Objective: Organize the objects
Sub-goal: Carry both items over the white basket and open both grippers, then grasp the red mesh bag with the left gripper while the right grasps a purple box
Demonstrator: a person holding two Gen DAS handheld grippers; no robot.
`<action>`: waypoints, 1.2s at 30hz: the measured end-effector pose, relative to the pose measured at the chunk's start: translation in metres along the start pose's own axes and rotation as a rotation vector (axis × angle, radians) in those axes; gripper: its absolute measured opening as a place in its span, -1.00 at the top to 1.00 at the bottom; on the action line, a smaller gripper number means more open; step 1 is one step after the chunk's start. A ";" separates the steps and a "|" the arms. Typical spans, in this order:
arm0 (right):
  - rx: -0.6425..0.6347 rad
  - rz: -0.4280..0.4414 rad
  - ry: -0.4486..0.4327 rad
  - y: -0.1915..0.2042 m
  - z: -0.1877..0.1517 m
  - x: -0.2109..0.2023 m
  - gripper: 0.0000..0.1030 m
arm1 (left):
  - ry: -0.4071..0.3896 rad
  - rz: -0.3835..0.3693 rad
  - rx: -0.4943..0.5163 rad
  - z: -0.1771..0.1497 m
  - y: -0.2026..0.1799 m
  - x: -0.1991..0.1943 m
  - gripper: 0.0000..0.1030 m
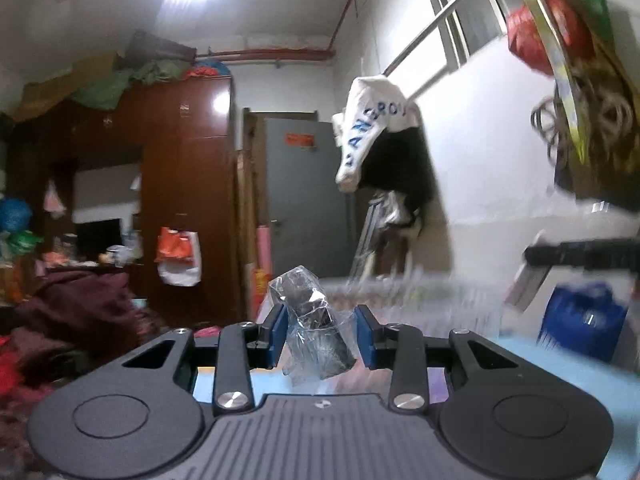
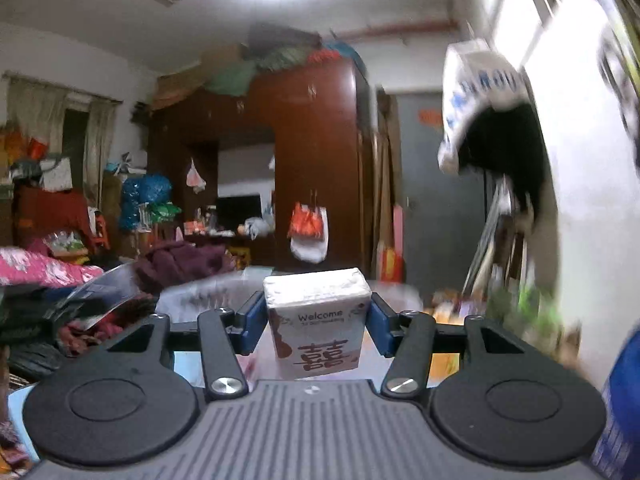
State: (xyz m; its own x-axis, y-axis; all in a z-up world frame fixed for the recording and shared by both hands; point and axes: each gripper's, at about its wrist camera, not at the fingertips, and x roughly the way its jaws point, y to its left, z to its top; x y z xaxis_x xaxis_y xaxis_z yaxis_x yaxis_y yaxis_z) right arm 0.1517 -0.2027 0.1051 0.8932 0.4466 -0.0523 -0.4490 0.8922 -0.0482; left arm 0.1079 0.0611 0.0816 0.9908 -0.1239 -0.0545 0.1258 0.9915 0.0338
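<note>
My left gripper (image 1: 321, 334) is shut on a dark object wrapped in clear plastic (image 1: 314, 326), which stands up between the blue pads, raised above a light blue surface (image 1: 532, 364). My right gripper (image 2: 316, 320) is shut on a white tissue pack (image 2: 318, 322) printed "Welcome" with a red-brown character. Both views are tilted up toward the room and blurred at the right.
A dark wood wardrobe (image 1: 172, 184) and a grey door (image 1: 304, 196) stand ahead. Clothes hang on the white wall (image 1: 384, 140) at the right. A blue bag (image 1: 580, 324) and a hanging basket of items (image 1: 580, 80) are at the right. Piled clothes (image 2: 52, 280) lie at the left.
</note>
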 end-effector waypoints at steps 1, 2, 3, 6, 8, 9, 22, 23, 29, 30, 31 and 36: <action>-0.032 -0.011 -0.001 0.003 0.009 0.010 -0.09 | 0.017 -0.020 0.001 0.014 -0.002 0.018 0.22; -0.050 -0.011 0.018 0.003 0.016 0.024 -0.09 | 0.037 -0.034 0.006 0.024 -0.005 0.034 0.22; -0.045 -0.006 0.043 0.000 0.022 0.038 -0.09 | 0.058 -0.044 0.011 0.031 -0.009 0.050 0.22; -0.043 -0.009 0.099 -0.004 0.027 0.074 -0.09 | 0.135 -0.041 -0.011 0.039 -0.014 0.097 0.19; -0.052 -0.042 0.110 -0.005 0.025 0.088 -0.10 | 0.170 -0.033 -0.035 0.035 -0.013 0.113 0.10; -0.040 -0.043 0.124 -0.007 0.024 0.095 -0.12 | 0.198 -0.036 -0.043 0.032 -0.012 0.123 -0.17; 0.083 0.003 0.237 -0.035 -0.030 0.009 -1.00 | 0.146 -0.106 0.030 -0.027 -0.016 -0.013 -0.69; 0.098 0.011 0.273 -0.039 -0.042 0.005 -0.97 | 0.143 -0.098 0.042 -0.036 -0.019 -0.022 -0.69; 0.097 0.008 0.392 -0.047 -0.081 0.005 -0.41 | 0.198 -0.157 0.016 -0.090 -0.030 -0.060 -0.69; 0.103 0.013 0.401 -0.046 -0.084 0.007 -0.32 | 0.210 -0.166 0.018 -0.094 -0.033 -0.057 -0.69; 0.110 0.025 0.410 -0.046 -0.084 0.009 -0.28 | 0.217 -0.169 0.029 -0.098 -0.038 -0.056 -0.69; 0.063 0.030 0.458 -0.043 -0.096 0.018 -0.26 | 0.244 -0.167 0.055 -0.106 -0.046 -0.047 -0.69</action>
State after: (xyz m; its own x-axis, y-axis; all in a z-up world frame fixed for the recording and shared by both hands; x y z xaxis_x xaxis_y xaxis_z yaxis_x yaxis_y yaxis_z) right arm 0.1846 -0.2389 0.0104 0.7701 0.4097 -0.4890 -0.4597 0.8878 0.0198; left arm 0.0499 0.0254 -0.0236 0.9159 -0.2652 -0.3014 0.2952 0.9537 0.0578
